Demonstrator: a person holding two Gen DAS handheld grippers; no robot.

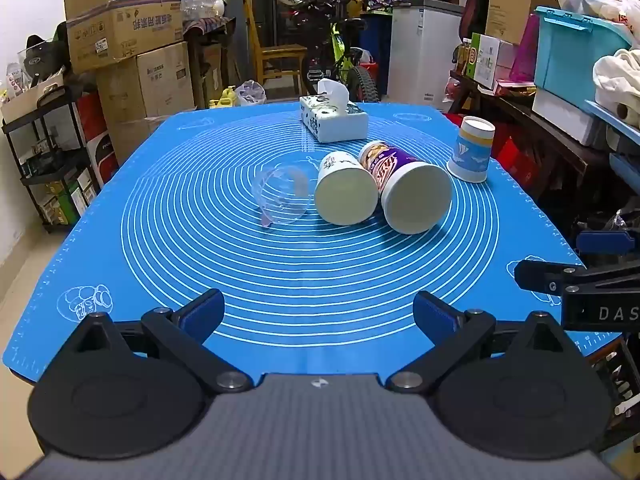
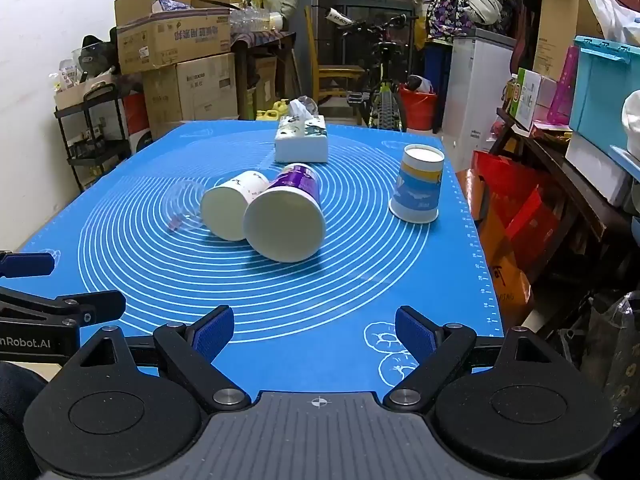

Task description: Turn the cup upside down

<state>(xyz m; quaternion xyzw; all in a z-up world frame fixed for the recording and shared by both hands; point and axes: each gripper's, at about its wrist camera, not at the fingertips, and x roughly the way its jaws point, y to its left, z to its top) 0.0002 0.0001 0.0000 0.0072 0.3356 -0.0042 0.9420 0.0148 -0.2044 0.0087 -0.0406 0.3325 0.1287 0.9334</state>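
Note:
Several cups sit on a blue mat (image 1: pixel 280 272) (image 2: pixel 340 280). A clear plastic cup (image 1: pixel 282 196) (image 2: pixel 186 210), a white paper cup (image 1: pixel 344 190) (image 2: pixel 232 206) and a purple paper cup (image 1: pixel 408 192) (image 2: pixel 288 216) lie on their sides, mouths toward me. A blue and white paper cup (image 1: pixel 472 150) (image 2: pixel 418 184) stands upside down at the right. My left gripper (image 1: pixel 318 314) is open and empty near the mat's front edge. My right gripper (image 2: pixel 314 332) is open and empty near the front edge too; it also shows at the right edge of the left wrist view (image 1: pixel 580 280).
A tissue box (image 1: pixel 334 118) (image 2: pixel 301 138) stands at the back of the mat. Cardboard boxes (image 1: pixel 128 40), a black shelf (image 1: pixel 52 152), a bicycle (image 1: pixel 344 56) and cluttered shelves (image 1: pixel 560 92) surround the table. The table drops off just right of the upside-down cup.

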